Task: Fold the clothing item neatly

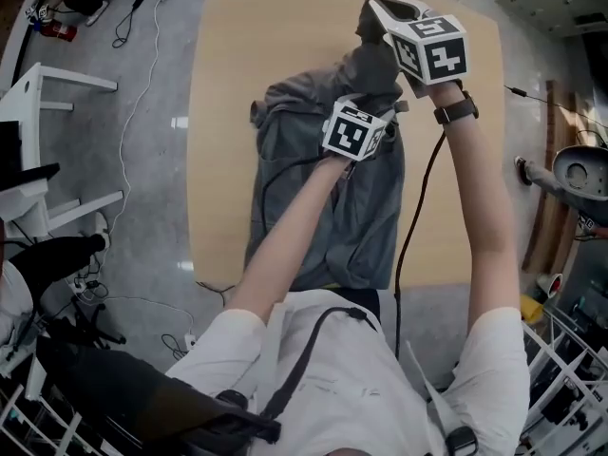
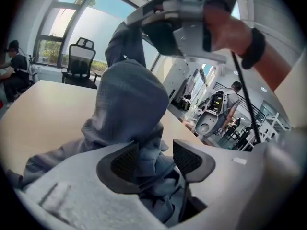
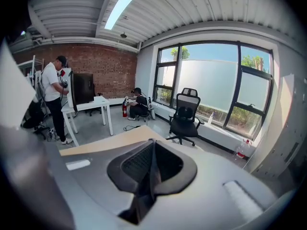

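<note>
The person is working on an early fold of the grey garment (image 1: 323, 207). It is lying lengthwise down the middle of the table (image 1: 228, 84), bunched and not yet squared up. Its far end is hanging in the air above the table's far half. This looks like the stage of lifting one end to lay it out or bring it over the body. The next move is probably calling for a fresh hold lower on the cloth, so that both grippers can draw it flat onto the table without twisting it.

The right gripper (image 3: 152, 164) is hovering over the far part of the table with its jaws clamped together. They are pinching a thin dark edge of the garment, and the raised hump of cloth is hanging from them. The left gripper (image 2: 156, 159) is sitting lower, over the middle of the table, with its jaws spread wide. Folds of the grey cloth are lying in the gap and brushing one jaw, but the jaws are not squeezing anything.
</note>
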### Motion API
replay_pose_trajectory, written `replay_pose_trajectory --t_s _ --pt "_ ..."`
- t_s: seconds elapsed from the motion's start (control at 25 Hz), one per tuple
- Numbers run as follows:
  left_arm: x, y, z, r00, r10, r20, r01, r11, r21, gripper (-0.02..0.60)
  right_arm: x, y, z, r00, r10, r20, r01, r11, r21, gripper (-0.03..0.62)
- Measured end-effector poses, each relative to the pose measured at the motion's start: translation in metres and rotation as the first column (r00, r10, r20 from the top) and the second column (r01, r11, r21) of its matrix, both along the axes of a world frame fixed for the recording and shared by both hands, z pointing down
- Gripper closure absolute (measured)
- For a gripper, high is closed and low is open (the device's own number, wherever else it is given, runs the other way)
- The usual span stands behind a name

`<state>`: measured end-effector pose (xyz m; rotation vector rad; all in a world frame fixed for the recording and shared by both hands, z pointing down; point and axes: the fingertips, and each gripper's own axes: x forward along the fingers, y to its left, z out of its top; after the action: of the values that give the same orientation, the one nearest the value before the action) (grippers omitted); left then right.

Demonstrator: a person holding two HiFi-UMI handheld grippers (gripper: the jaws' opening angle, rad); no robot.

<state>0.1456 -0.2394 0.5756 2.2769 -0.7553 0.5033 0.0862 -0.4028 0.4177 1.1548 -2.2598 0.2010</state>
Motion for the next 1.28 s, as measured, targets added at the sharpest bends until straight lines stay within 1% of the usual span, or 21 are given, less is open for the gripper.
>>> replay_pose_trajectory --t_s 0.08,0.16,0.2,0.28,0.32,0.36,0.4,0.48,0.56,0.64,0.76,0.84,0.88,0.96,1.04,1.08,1.16,1.2,1.24,1.28 --pt "0.012 -0.015 0.004 0.998 -0.056 -0.018 0.056 0.998 -0.027 0.35 0.007 0.004 -0.005 0.999 0.017 0.042 -0.016 1.0 -0.016 0.576" --pt "0.02 -0.03 0.004 0.986 -0.134 -0.096 0.127 0.989 -0.077 0.351 0.015 0.009 -0.007 0.996 0.035 0.088 -0.032 0.999 -0.036 0.576" --pt "0.021 -0.039 0.002 0.972 -0.183 -0.147 0.167 0.979 -0.114 0.351 0.018 0.011 -0.008 0.993 0.043 0.113 -0.038 0.998 -0.047 0.576" --pt "0.014 -0.057 -0.002 0.925 -0.294 -0.24 0.252 0.949 -0.191 0.36 0.025 0.013 -0.01 0.986 0.056 0.157 -0.046 0.997 -0.067 0.576" --pt "0.008 -0.065 -0.003 0.899 -0.344 -0.272 0.29 0.931 -0.22 0.432 0.03 0.013 -0.011 0.984 0.062 0.17 -0.051 0.996 -0.071 0.576" --pt "0.0 -0.072 -0.004 0.877 -0.381 -0.293 0.319 0.917 -0.239 0.549 0.035 0.011 -0.011 0.982 0.07 0.175 -0.058 0.996 -0.071 0.576" --pt "-0.008 -0.076 -0.004 0.863 -0.4 -0.309 0.334 0.91 -0.245 0.549 0.04 0.009 -0.011 0.981 0.079 0.175 -0.068 0.995 -0.069 0.576" --pt "-0.026 -0.076 -0.006 0.854 -0.402 -0.332 0.338 0.912 -0.234 0.557 0.053 0.004 -0.008 0.98 0.103 0.172 -0.093 0.994 -0.064 0.576" --pt "-0.052 -0.072 -0.009 0.854 -0.397 -0.335 0.345 0.916 -0.207 0.56 0.066 0.0 -0.001 0.977 0.13 0.168 -0.121 0.991 -0.062 0.576" --pt "-0.091 -0.072 -0.015 0.847 -0.412 -0.336 0.372 0.911 -0.179 0.561 0.077 -0.004 0.007 0.975 0.157 0.155 -0.149 0.987 -0.062 0.576" --pt "-0.162 -0.086 -0.026 0.823 -0.463 -0.329 0.441 0.886 -0.144 0.561 0.096 -0.012 0.019 0.97 0.2 0.135 -0.194 0.979 -0.058 0.576" --pt "-0.204 -0.106 -0.037 0.813 -0.479 -0.331 0.468 0.876 -0.119 0.561 0.111 -0.018 0.025 0.964 0.233 0.128 -0.228 0.972 -0.056 0.576" --pt "-0.222 -0.118 -0.043 0.814 -0.479 -0.329 0.472 0.875 -0.105 0.561 0.117 -0.021 0.028 0.961 0.245 0.125 -0.24 0.969 -0.056 0.576" --pt "-0.248 -0.144 -0.055 0.827 -0.461 -0.322 0.46 0.884 -0.083 0.56 0.124 -0.031 0.036 0.96 0.254 0.118 -0.248 0.967 -0.06 0.576" --pt "-0.257 -0.17 -0.066 0.853 -0.423 -0.305 0.426 0.903 -0.06 0.56 0.126 -0.043 0.041 0.964 0.243 0.111 -0.237 0.97 -0.061 0.576" --pt "-0.257 -0.183 -0.07 0.874 -0.398 -0.277 0.405 0.914 -0.037 0.56 0.125 -0.05 0.041 0.966 0.233 0.108 -0.229 0.972 -0.055 0.576" --pt "-0.252 -0.21 -0.068 0.922 -0.345 -0.175 0.355 0.935 0.028 0.558 0.125 -0.065 0.04 0.972 0.22 0.081 -0.218 0.975 -0.032 0.576" --pt "-0.249 -0.223 -0.063 0.941 -0.319 -0.113 0.326 0.944 0.052 0.555 0.126 -0.073 0.04 0.973 0.226 0.046 -0.225 0.974 -0.018 0.576" --pt "-0.246 -0.235 -0.056 0.954 -0.294 -0.049 0.297 0.953 0.066 0.547 0.131 -0.081 0.041 0.969 0.246 0.001 -0.246 0.969 -0.005 0.576" --pt "-0.243 -0.244 -0.048 0.962 -0.273 0.015 0.272 0.96 0.071 0.503 0.14 -0.088 0.044 0.959 0.281 -0.047 -0.281 0.96 0.005 0.576"
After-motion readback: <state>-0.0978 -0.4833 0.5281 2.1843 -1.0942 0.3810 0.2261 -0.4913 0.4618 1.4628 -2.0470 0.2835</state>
